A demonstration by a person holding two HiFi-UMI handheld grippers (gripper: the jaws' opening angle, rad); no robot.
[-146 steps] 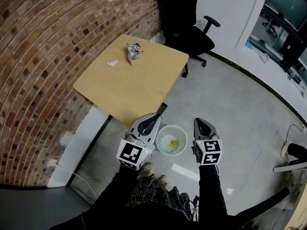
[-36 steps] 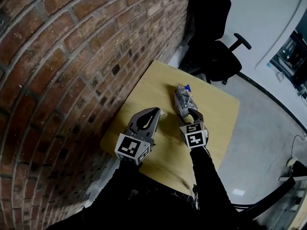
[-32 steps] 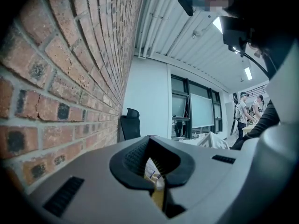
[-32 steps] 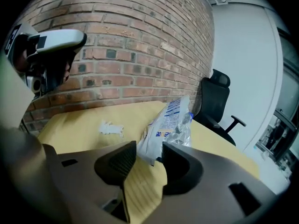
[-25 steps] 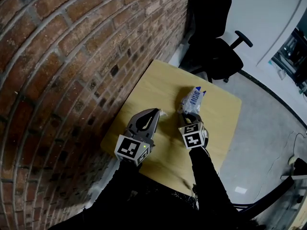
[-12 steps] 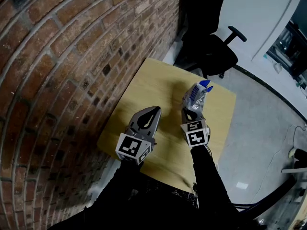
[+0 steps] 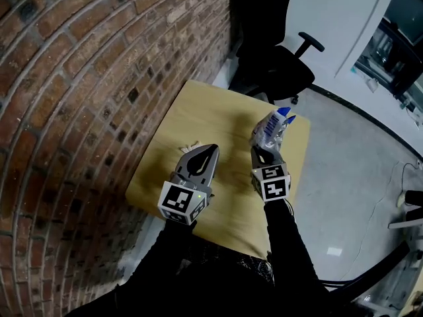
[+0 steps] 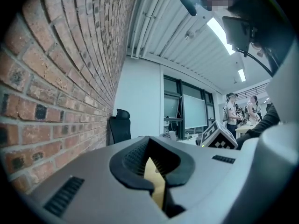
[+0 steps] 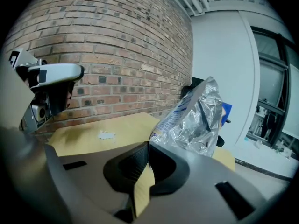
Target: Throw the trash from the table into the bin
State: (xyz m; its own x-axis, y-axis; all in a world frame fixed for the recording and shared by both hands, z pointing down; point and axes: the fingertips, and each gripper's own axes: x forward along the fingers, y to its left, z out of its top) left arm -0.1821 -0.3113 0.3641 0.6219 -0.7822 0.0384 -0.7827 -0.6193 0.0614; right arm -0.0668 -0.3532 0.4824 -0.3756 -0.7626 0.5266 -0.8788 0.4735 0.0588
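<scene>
A crumpled silver chip bag [image 7: 271,128] with blue print stands up above the wooden table [image 7: 218,114], pinched at its lower edge by my right gripper [image 7: 260,147], which is shut on it. In the right gripper view the bag [image 9: 196,118] rises just past the closed jaws of that gripper [image 9: 148,144]. A small white paper scrap [image 7: 192,145] lies on the table by the tip of my left gripper [image 7: 210,150]. The left gripper [image 8: 149,140] hovers level over the table, jaws shut with nothing between them. The bin is out of sight.
A brick wall [image 7: 79,78] runs along the table's left side. A black office chair [image 7: 271,58] stands past the far edge. Grey floor [image 7: 350,177] lies to the right. The scrap [image 9: 106,135] and the left gripper [image 9: 51,85] show in the right gripper view.
The right gripper has closed on the bag and lifted it off the table. Both grippers have drawn back toward the near edge, and the scrap now shows beside the left tip.
</scene>
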